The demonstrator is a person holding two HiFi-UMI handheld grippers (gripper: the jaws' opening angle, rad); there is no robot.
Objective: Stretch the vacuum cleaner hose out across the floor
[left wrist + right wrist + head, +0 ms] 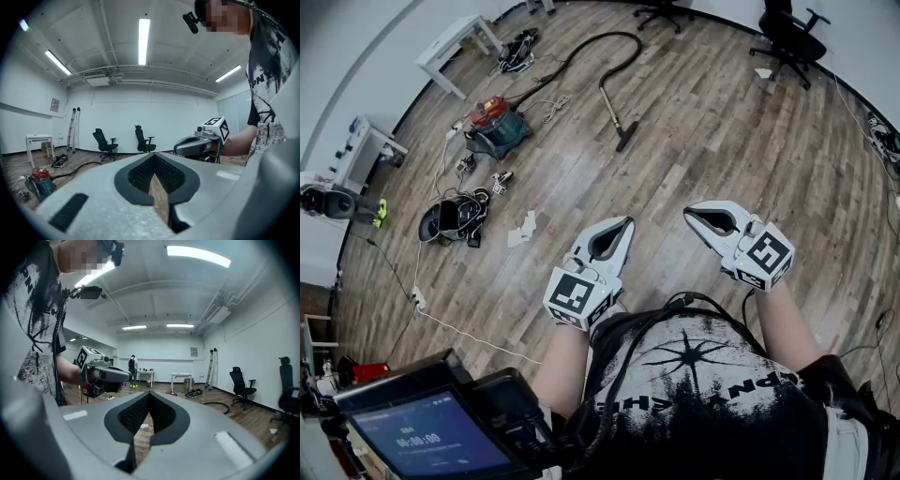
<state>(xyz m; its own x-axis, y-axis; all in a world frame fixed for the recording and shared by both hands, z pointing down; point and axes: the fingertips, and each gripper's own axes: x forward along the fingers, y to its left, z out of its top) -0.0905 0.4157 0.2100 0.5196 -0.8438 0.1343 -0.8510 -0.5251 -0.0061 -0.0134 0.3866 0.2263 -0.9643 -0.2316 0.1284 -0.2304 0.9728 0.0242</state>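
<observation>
Closest to us, at seven o'clock in the head view, sits a dark device (431, 436) with a lit screen, and at five o'clock we see the person's black printed shirt (712, 394). Just above them, near the middle, is the left gripper (625, 225), and its jaws are pressed together. Beside it, a little toward three o'clock and not touching it, is the right gripper (689, 216), with its jaws pressed together too. Both point nearly level over the wooden floor (722, 122). Far from them, at eleven o'clock, a white table (455, 47) stands, and nearer is the vacuum cleaner (497, 124). From it the black hose (619, 35) runs toward twelve o'clock, bends in a loop and comes down to the nozzle (625, 139). At one o'clock we see an office chair (787, 37).
</observation>
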